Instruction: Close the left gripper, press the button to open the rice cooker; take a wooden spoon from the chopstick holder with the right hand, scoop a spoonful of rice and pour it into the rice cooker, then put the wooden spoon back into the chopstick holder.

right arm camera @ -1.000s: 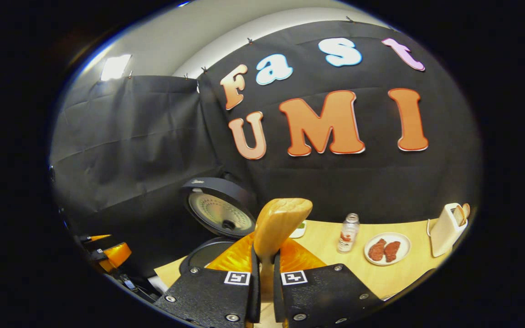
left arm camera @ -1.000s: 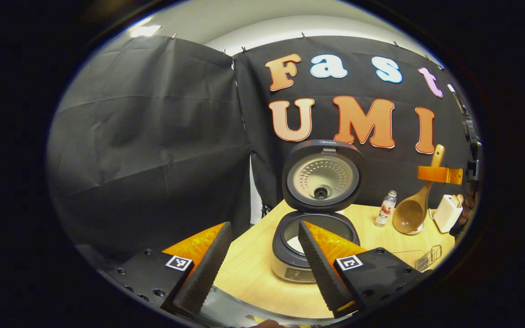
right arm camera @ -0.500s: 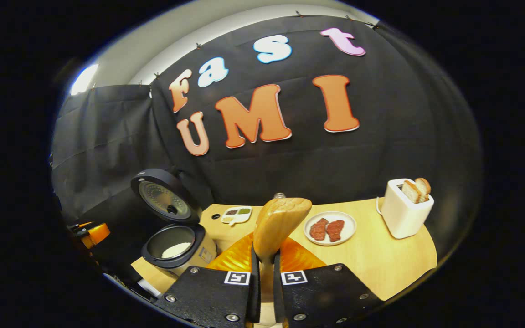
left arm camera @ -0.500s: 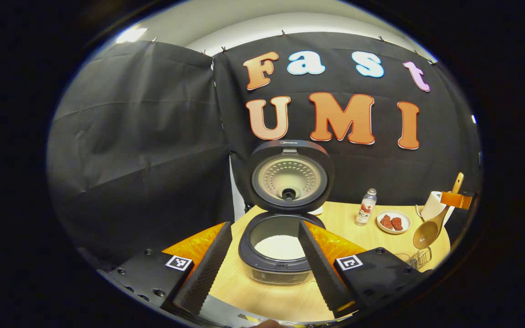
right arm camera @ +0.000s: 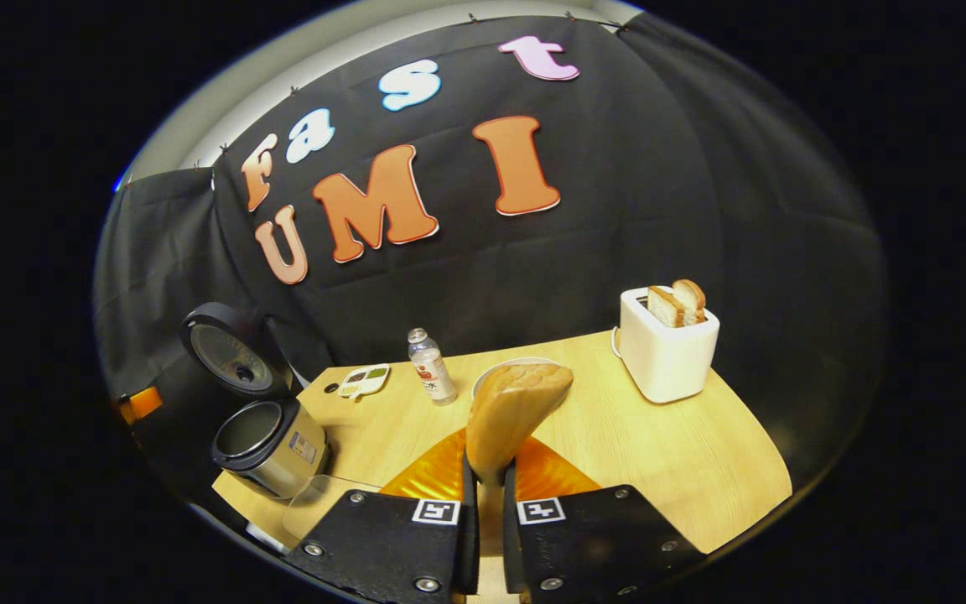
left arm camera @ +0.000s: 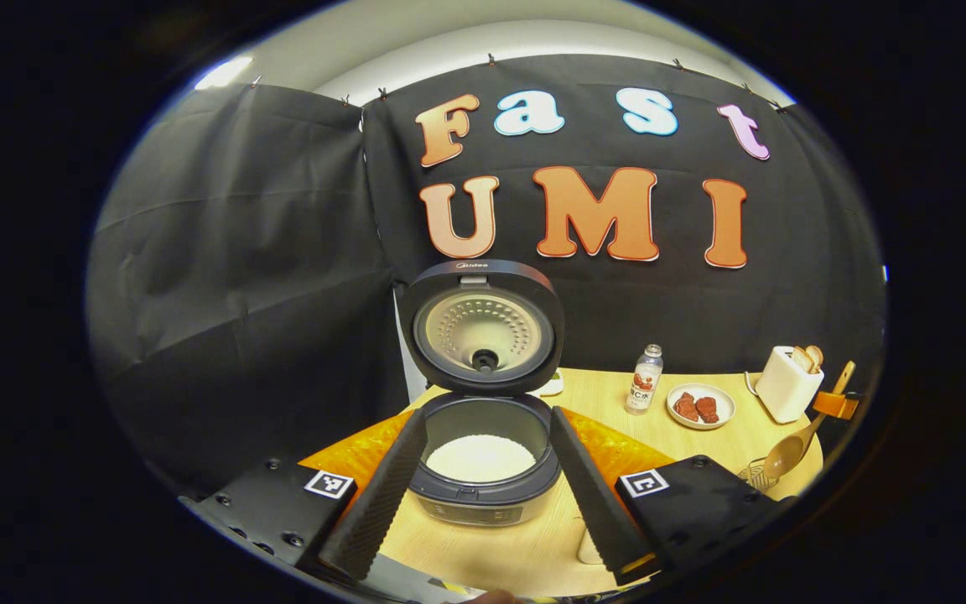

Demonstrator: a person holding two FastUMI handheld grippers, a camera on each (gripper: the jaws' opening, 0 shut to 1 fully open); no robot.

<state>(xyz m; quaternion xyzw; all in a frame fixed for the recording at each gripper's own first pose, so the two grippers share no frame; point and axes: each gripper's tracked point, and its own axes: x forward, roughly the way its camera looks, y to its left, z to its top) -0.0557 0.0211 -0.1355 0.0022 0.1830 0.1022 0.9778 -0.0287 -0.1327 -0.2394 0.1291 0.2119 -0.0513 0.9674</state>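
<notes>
The rice cooker (left arm camera: 483,486) stands with its lid (left arm camera: 483,327) raised and white rice (left arm camera: 479,457) in the pot. My left gripper (left arm camera: 487,415) is open, one finger on each side of the cooker and short of it. In the right gripper view, my right gripper (right arm camera: 483,482) is shut on the handle of the wooden spoon (right arm camera: 512,407), whose bowl points up over the table. The left gripper view has that gripper (left arm camera: 835,404) at the far right, with the spoon (left arm camera: 785,453) hanging above the wire chopstick holder (left arm camera: 755,474). The cooker (right arm camera: 265,436) is far to the left.
On the wooden table (right arm camera: 684,453) stand a white toaster (right arm camera: 667,344) with bread, a small bottle (right arm camera: 431,367), a plate of meat (left arm camera: 701,405) and a small sauce dish (right arm camera: 363,380). A clear container (right arm camera: 324,503) sits near the front edge.
My right gripper has carried the spoon to the right, away from the cooker, and lower toward the wire holder. The left gripper view has swung so the cooker sits between its fingers.
</notes>
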